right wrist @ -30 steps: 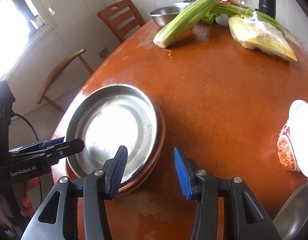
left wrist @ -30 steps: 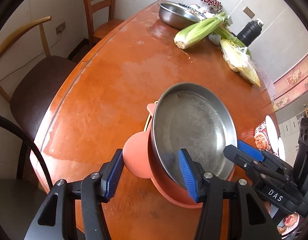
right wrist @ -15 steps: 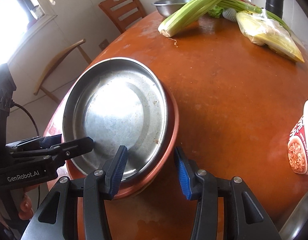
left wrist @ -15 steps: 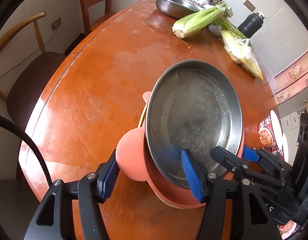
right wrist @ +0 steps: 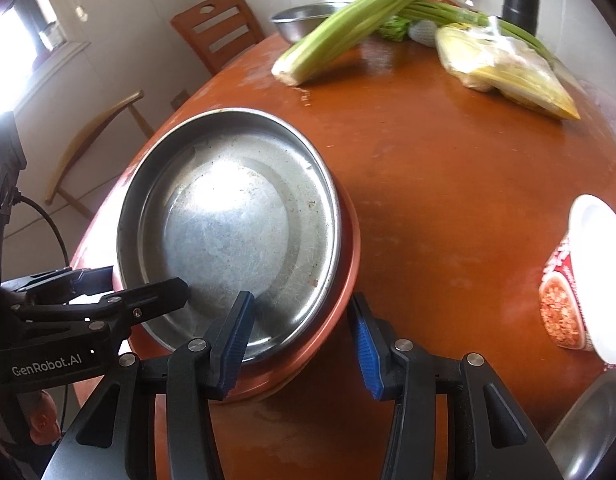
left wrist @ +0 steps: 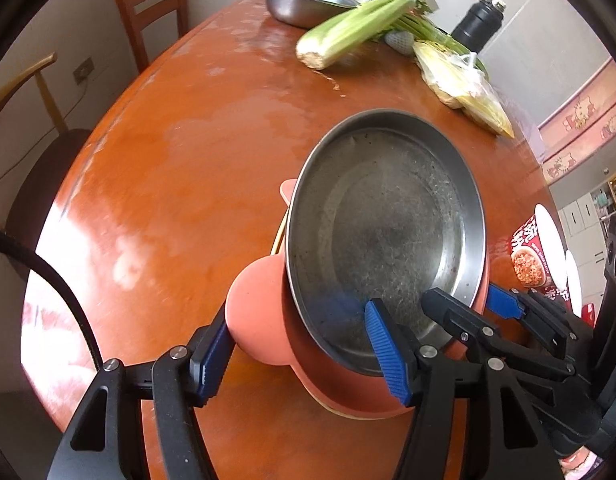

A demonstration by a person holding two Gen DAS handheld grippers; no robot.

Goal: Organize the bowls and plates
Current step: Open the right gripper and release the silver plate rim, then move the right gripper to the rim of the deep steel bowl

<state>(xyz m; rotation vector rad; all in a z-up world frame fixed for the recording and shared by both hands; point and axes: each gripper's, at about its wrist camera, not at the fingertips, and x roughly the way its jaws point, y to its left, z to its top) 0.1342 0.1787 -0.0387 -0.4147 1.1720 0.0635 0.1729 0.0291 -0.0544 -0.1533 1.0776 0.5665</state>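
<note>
A steel plate [left wrist: 384, 236] lies stacked in an orange plastic dish [left wrist: 267, 312] on the round wooden table [left wrist: 179, 168]. My left gripper [left wrist: 303, 354] is open and straddles the near left rim of the stack, one finger outside the orange handle, one inside the steel plate. My right gripper [right wrist: 301, 340] is open and straddles the near right rim of the same stack [right wrist: 235, 224]; the orange rim [right wrist: 348, 264] lies between its fingers. Each gripper shows in the other's view, left [right wrist: 87, 300], right [left wrist: 504, 312].
A red instant-noodle cup [right wrist: 576, 280] stands at the right. Celery [left wrist: 356, 28], a yellow bag [left wrist: 464, 88], a steel bowl [left wrist: 303, 0] and a black flask [left wrist: 480, 24] sit at the far side. Chairs [left wrist: 147, 4] stand to the left. Another steel rim [right wrist: 588, 424] shows at bottom right.
Both grippers have closed in on the stacked plates from each side and now straddle the rim. The stack has stayed in place and both remain open.
</note>
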